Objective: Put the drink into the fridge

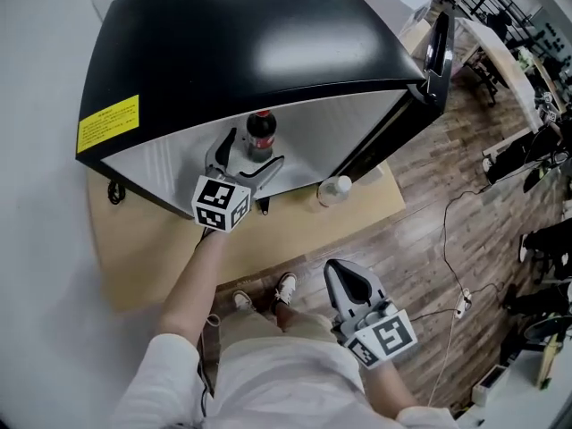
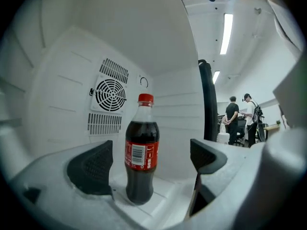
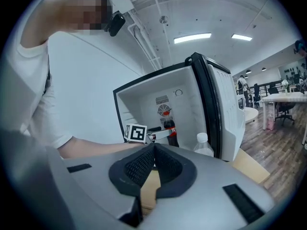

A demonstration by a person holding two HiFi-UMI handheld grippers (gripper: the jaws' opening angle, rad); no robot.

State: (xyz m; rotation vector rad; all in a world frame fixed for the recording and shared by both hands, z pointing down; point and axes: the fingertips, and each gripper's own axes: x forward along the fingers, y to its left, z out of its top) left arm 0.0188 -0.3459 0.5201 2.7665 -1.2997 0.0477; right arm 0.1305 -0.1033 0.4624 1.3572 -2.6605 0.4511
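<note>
A cola bottle (image 1: 260, 134) with a red cap and red label stands upright on the white floor inside the open fridge (image 1: 241, 34). My left gripper (image 1: 255, 150) reaches into the fridge and is open. Both its dark pads stand apart from the bottle (image 2: 141, 150), which is centred just ahead of them, free of the jaws. My right gripper (image 1: 340, 271) is held back near the person's body, over the wooden floor. Its pads (image 3: 144, 164) are pressed together with nothing between them. From there the bottle (image 3: 171, 128) shows deep in the fridge.
The fridge sits on a low wooden board (image 1: 295, 231) with its door (image 1: 438, 52) swung open to the right. A clear plastic bottle (image 1: 333, 190) stands at the fridge's front right corner. A cable (image 1: 451, 266) trails over the floor; desks and people (image 2: 232, 119) stand far off.
</note>
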